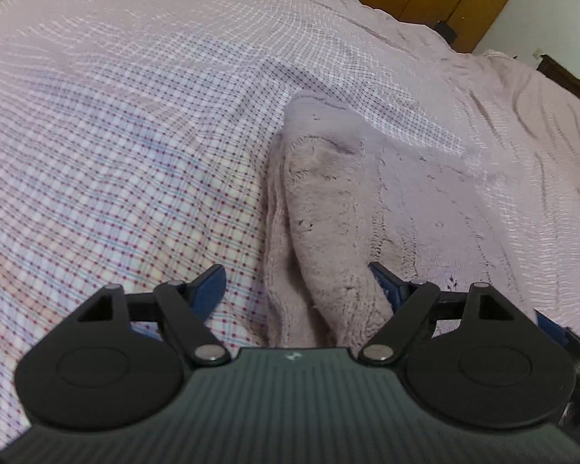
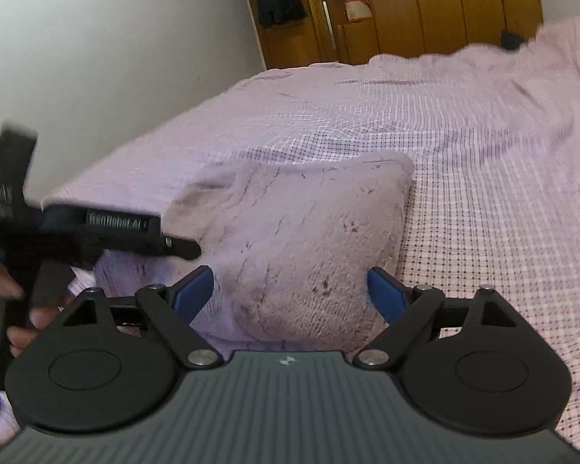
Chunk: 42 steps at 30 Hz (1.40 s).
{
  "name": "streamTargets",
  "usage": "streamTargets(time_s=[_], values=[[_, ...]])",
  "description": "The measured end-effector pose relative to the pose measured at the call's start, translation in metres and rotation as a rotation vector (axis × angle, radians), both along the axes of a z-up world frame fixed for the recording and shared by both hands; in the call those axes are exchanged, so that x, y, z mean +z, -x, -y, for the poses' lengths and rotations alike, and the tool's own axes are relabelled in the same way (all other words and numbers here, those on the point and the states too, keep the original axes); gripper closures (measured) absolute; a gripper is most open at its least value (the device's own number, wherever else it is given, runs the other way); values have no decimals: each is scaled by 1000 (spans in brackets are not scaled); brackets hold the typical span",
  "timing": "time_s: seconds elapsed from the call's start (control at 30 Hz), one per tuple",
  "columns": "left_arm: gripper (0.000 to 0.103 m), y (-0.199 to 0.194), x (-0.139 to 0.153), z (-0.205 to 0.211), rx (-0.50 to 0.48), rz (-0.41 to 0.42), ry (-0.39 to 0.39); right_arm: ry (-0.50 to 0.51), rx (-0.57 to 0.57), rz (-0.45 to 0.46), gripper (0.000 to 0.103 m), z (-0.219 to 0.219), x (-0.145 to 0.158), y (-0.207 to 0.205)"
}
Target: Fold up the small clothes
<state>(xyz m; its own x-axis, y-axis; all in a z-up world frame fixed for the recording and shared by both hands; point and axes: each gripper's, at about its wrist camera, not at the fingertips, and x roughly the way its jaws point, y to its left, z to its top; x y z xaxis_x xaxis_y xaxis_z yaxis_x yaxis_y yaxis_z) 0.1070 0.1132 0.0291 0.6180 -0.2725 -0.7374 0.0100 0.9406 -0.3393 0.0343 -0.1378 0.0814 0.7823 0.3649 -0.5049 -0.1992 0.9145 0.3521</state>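
A pale lilac fuzzy garment (image 1: 348,201) lies folded on the bed, its doubled edge running towards the camera in the left wrist view. My left gripper (image 1: 295,286) is open and straddles that edge: one blue finger (image 1: 208,286) hovers over bare sheet and the other (image 1: 384,290) sits against the fold's right side. In the right wrist view the same garment (image 2: 297,224) forms a thick squarish pad. My right gripper (image 2: 290,290) is open over its near edge, with the cloth between the blue fingers (image 2: 193,290). The left gripper (image 2: 174,247) reaches in from the left there, held by a hand (image 2: 15,309).
A pink checked bedsheet (image 1: 116,154) covers the bed (image 2: 483,193), wrinkled towards the far right. A wooden wardrobe (image 2: 444,7) stands beyond the bed and a white wall (image 2: 96,38) runs along its left side. A small dark object (image 2: 510,38) sits at the far edge.
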Motion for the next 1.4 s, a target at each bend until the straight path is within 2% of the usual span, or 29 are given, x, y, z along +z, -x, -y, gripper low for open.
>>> streamTargets(time_s=[0.1,0.17,0.23,0.3,0.43,0.53,0.6,0.63,0.67,0.77,0.93,1.17,1.27,1.4], values=[[24,-4,0,4,-14,-16,46,-152,-56,-62,5,30,-9,-18],[24,-9,-4,4,-36,-34,94,-201,-77,-114,4,41,-18,-31],[24,-12,-8,2,-64,-59,163,-270,-65,-202,4,49,-34,-50],[24,-15,-12,1,-68,-71,192,-342,-22,-260,4,50,-47,-63],[25,-20,-16,2,-86,-69,230,-376,19,-262,3,37,-52,-80],[40,-30,-21,7,-87,-63,238,-379,20,-263,4,30,-51,-87],[53,-28,-19,12,-91,-41,244,-372,2,-265,18,30,-49,-88],[58,-27,-16,13,-97,-24,253,-360,-11,-266,31,28,-47,-90],[60,-26,-13,14,-104,-11,268,-364,-17,-266,40,30,-45,-91],[62,-22,0,21,-134,34,320,-402,-24,-255,50,38,-34,-85],[62,-12,22,46,-172,70,356,-415,-28,-220,52,54,0,-67],[63,21,45,91,-255,67,386,-336,-47,-169,52,92,51,-7],[62,37,45,116,-304,54,362,-325,-63,-151,52,111,60,25],[62,52,28,142,-354,27,285,-321,-104,-159,51,138,46,64]])
